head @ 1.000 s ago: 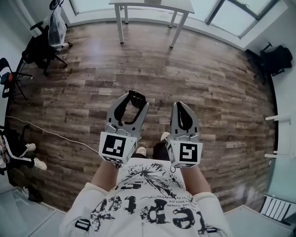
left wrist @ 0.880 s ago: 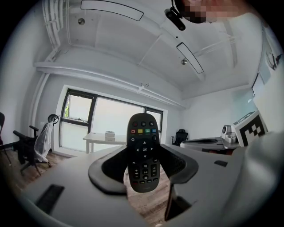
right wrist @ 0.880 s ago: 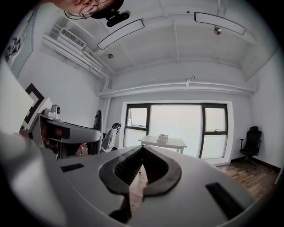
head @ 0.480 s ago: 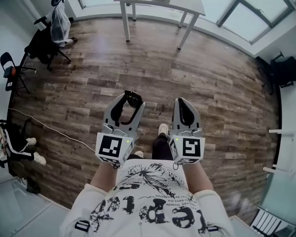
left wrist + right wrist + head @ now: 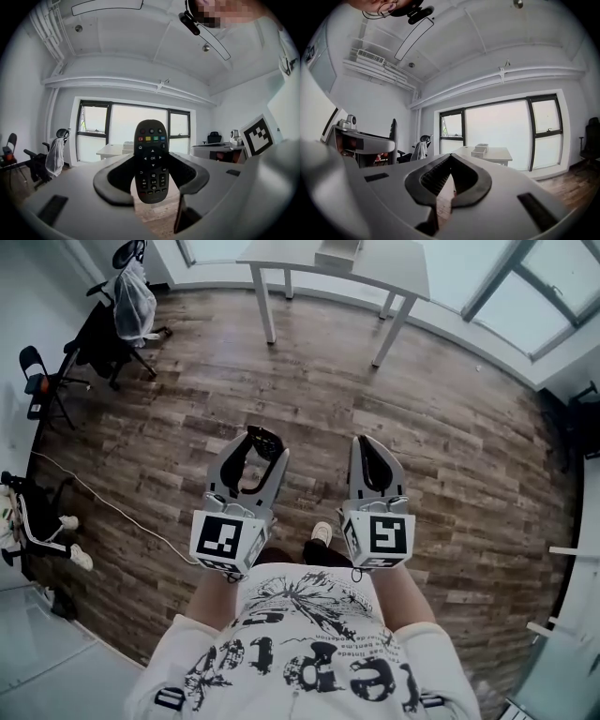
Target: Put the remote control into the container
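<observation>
The desk (image 5: 394,273) stands well ahead of both grippers, with a box (image 5: 337,251) on it, probably the container. My left gripper (image 5: 264,444) clamps the remote control (image 5: 151,161) upright, secure for carrying. My right gripper (image 5: 451,158) is closed and empty.

Daylight from the wide windows (image 5: 131,126) lit the room evenly, the panes blown out white. Shadows on the wooden floor (image 5: 450,446) were soft. Every view bulged at its edges, the gripper views black-cornered. The remote control (image 5: 151,161) was sharp, the nearest foreground blurred.
</observation>
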`<state>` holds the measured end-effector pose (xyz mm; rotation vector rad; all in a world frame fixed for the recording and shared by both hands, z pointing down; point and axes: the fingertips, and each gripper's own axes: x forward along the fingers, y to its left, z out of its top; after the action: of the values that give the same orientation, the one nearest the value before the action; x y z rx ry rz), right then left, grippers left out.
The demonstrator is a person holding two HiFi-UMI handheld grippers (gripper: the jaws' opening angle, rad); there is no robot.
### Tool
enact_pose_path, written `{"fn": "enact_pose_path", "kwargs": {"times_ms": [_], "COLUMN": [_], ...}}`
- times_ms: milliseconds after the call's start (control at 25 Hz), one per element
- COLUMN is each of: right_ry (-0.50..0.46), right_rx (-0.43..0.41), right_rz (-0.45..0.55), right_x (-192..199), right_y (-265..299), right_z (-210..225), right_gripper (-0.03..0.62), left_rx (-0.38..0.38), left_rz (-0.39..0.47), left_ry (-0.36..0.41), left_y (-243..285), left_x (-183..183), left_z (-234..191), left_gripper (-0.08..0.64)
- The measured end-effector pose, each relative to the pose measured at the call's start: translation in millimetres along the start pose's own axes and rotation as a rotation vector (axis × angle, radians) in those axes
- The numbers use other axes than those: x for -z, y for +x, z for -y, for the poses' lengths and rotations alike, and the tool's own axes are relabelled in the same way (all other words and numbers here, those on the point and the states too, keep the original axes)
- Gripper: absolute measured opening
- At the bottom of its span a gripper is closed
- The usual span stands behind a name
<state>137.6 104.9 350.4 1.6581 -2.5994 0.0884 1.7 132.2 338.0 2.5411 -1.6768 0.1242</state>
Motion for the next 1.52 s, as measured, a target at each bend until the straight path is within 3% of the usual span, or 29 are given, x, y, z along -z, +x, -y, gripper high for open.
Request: {"fn": "enact_pose_path", "kwargs": {"times_ms": [280, 680, 1120, 1280, 1520], "right_ry": [0.037, 0.039, 0.029, 0.052, 0.017], "right_rx": [0.044, 0.144, 0.233, 0.216, 0.194], "right_rz": [0.02, -0.012, 0.028, 0.01, -0.027], "right_x": [-3.7, -10.3, -37.6, -36.5, -34.7], "right_y": [26.1, 92.5, 222.9, 266.0, 309.0], "right_z": [66.3, 77.5, 23.4, -12.0, -34.7], "right_gripper": [0.002, 0.002, 0.002, 0.002, 0.002], "left_rx": [0.043, 0.159, 0.242, 0.231, 0.237], "left_rz": [-0.031, -0.029, 0.002, -0.061, -0.071], "left_ry": [0.014, 0.007, 0.026, 0.017, -0.022], "left_y": [60.6, 132.6, 185.6, 193.8, 207.4], "left_x": [3.5, -5.7, -41.8, -30.9, -24.3], "left_z": [18.5, -28.1, -169.6, -219.6, -256.1], "left_gripper": [0.234, 0.235, 0.234, 0.235, 0.234]}}
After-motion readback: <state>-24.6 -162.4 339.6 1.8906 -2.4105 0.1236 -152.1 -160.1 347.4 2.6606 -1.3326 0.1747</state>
